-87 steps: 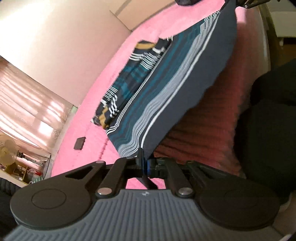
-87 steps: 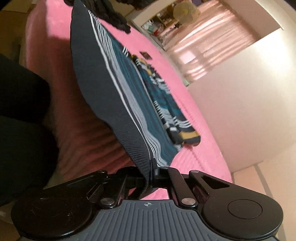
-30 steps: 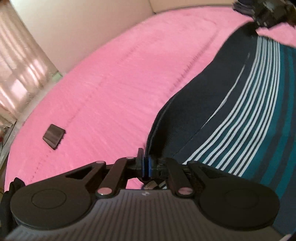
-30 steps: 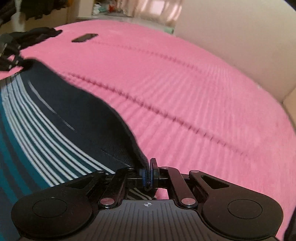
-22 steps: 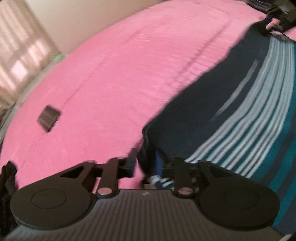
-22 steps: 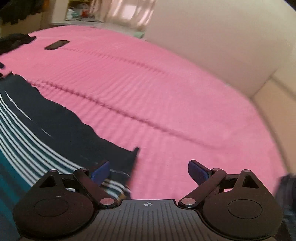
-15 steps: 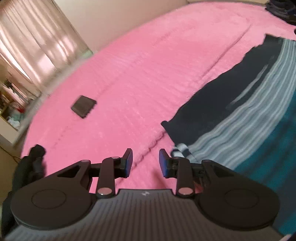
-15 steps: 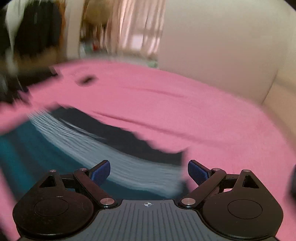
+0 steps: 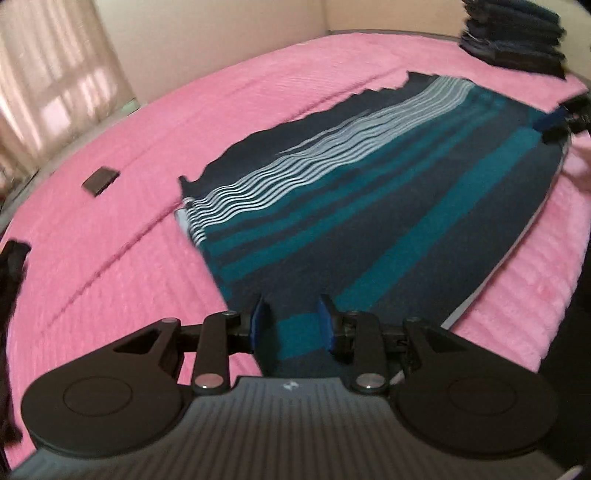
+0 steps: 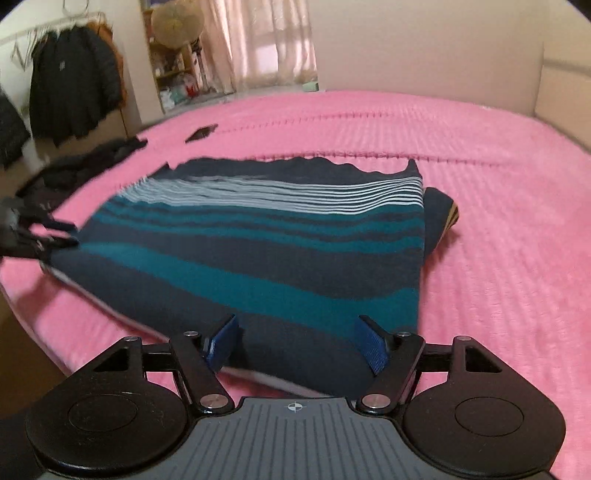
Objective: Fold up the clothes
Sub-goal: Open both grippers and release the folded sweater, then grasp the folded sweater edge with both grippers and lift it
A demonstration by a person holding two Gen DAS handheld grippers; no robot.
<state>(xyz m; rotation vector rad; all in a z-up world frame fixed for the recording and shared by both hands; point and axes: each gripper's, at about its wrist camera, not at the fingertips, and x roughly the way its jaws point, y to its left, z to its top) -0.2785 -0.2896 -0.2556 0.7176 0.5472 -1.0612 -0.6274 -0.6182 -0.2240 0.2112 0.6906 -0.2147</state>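
Note:
A dark navy sweater (image 9: 369, 206) with teal bands and thin white stripes lies folded flat on the pink bed (image 9: 184, 122). My left gripper (image 9: 291, 325) hovers open above the sweater's near edge, nothing between its blue pads. In the right wrist view the same sweater (image 10: 258, 240) fills the middle, and a folded sleeve end (image 10: 441, 218) sticks out at its right side. My right gripper (image 10: 297, 343) is wide open over the near edge and holds nothing. Each gripper shows in the other's view: the right gripper (image 9: 557, 125) and the left gripper (image 10: 33, 236) at opposite ends of the sweater.
A stack of folded dark clothes (image 9: 513, 33) sits at the bed's far corner. A small dark flat object (image 9: 100, 180) lies on the blanket, and a black garment (image 10: 85, 162) lies by the bed's edge. Coats (image 10: 74, 92) hang beyond the bed.
Both grippers carried the sweater's hem over and laid it down, then opened and let go. They have drawn back toward the near edge; the sweater now rests folded.

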